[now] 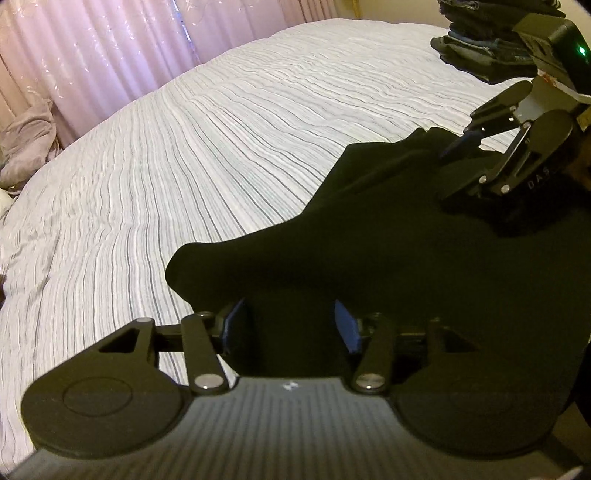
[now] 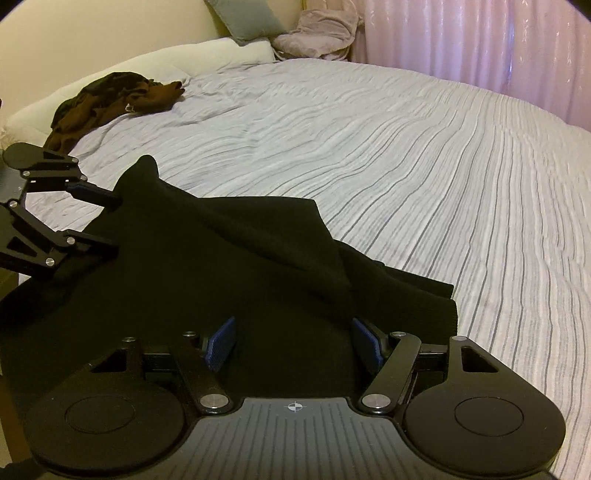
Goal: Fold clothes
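Observation:
A black knitted garment lies bunched on the striped bedspread at the near edge of the bed; it also shows in the right wrist view. My left gripper is open, its blue pads on either side of the garment's near part. My right gripper is open too, over the garment's near edge. In the left wrist view the right gripper sits at the garment's far right corner. In the right wrist view the left gripper sits at the garment's left raised corner.
A stack of folded dark clothes stands at the far right of the bed. A crumpled brown garment lies by the white pillow. A grey cushion and a pinkish cloth sit near pink curtains.

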